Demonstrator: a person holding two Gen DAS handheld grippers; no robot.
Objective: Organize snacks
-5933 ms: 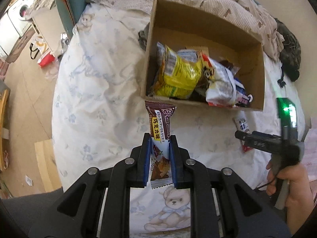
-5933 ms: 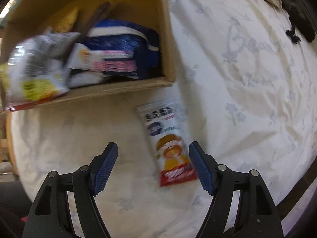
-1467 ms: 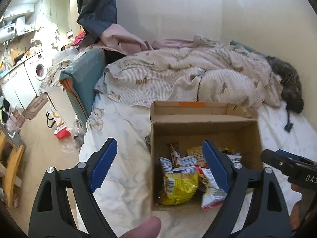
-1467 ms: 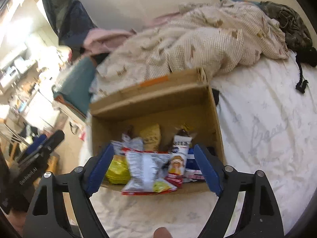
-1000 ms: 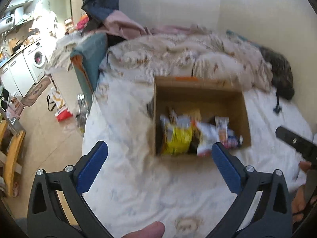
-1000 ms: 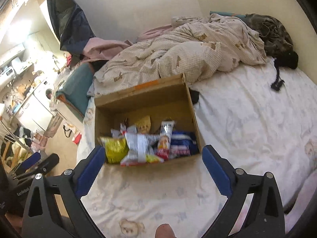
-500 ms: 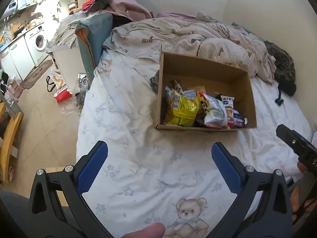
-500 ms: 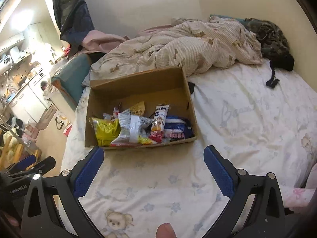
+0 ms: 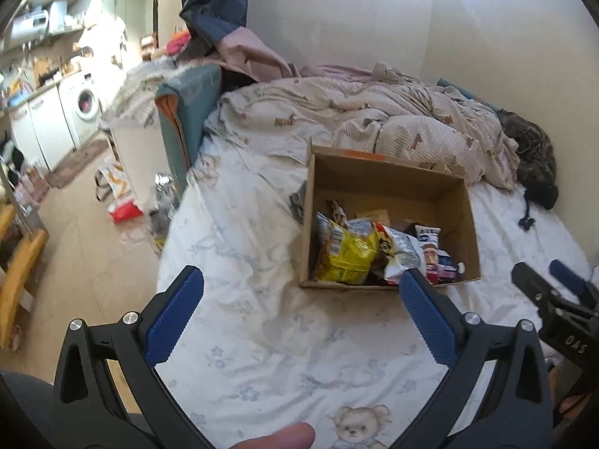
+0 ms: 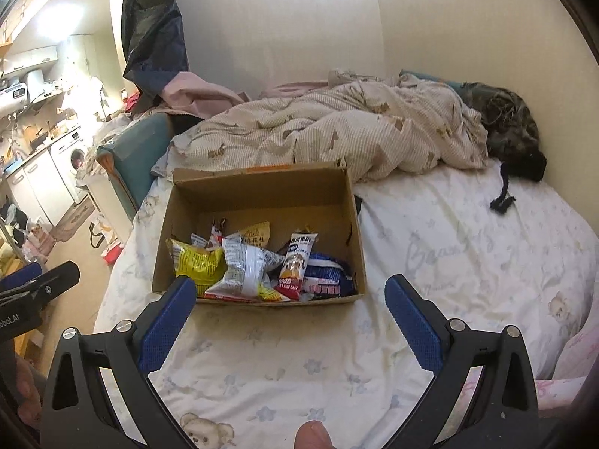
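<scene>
The cardboard box [image 10: 262, 187] sits on the bed sheet [image 10: 449, 262] ahead of both grippers, its snacks piled against the near wall: a yellow bag [image 10: 196, 262] at the left, a silver-white bag [image 10: 243, 269] beside it, a rice cake packet [image 10: 295, 265] leaning upright, and a blue pack [image 10: 325, 273] at the right. The right gripper [image 10: 290, 321] hangs above the sheet short of the box, its blue pads [image 10: 166, 325] spread wide and holding nothing. The left gripper [image 9: 299, 312] hovers likewise, its jaws wide apart and empty, with the box ahead and to its right. Beyond the box lies a rumpled striped duvet [image 10: 337, 131].
</scene>
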